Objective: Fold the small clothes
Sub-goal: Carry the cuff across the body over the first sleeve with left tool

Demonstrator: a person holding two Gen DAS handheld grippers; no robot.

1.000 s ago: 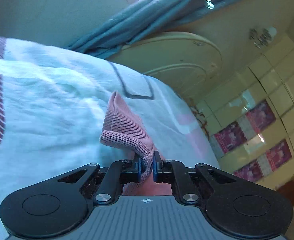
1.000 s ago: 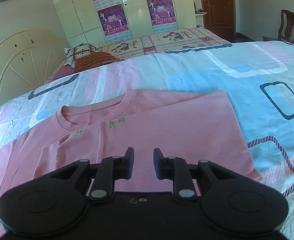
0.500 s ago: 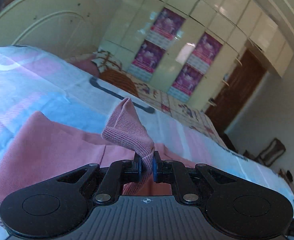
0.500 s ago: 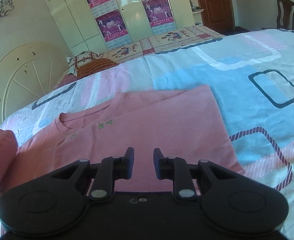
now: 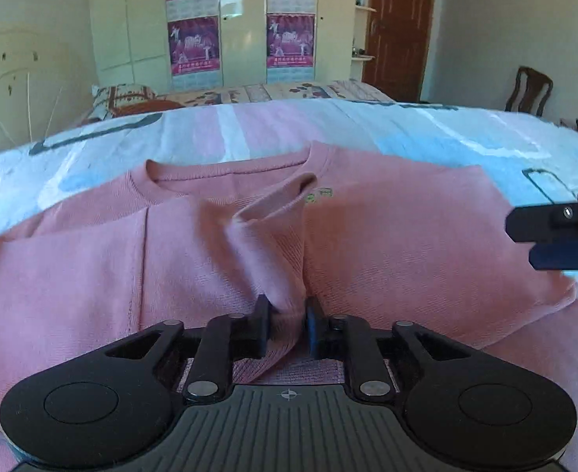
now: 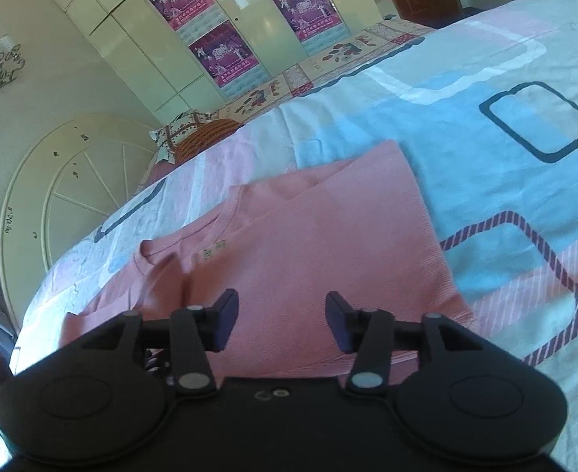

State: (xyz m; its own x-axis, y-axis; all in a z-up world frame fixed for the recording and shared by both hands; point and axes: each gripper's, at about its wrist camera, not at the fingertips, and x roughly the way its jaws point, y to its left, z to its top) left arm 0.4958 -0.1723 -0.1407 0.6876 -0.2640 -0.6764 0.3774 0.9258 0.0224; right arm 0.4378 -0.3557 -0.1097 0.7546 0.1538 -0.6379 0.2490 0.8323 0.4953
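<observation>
Grippers in the foreground: the left gripper (image 5: 287, 324) has just been parting its jaws, a ridge of sleeve fabric between them with the pads no longer pinching it; the right gripper (image 6: 281, 324) has just been widening, nothing between its jaws. Pink shirt (image 6: 308, 259) lies flat on the patterned bedspread (image 6: 485, 149), neckline toward the cream headboard (image 6: 65, 192). Beyond stand a pillow (image 6: 186, 135), a postered wardrobe (image 5: 242, 23), a brown door (image 5: 401, 27) and a chair (image 5: 529, 90).

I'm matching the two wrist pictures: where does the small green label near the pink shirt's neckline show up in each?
Left wrist: green label sits just right of centre, right of the folded sleeve, above the left gripper.
Right wrist: green label lies left of centre, above the open right gripper.
Shared landmark: wardrobe posters.
</observation>
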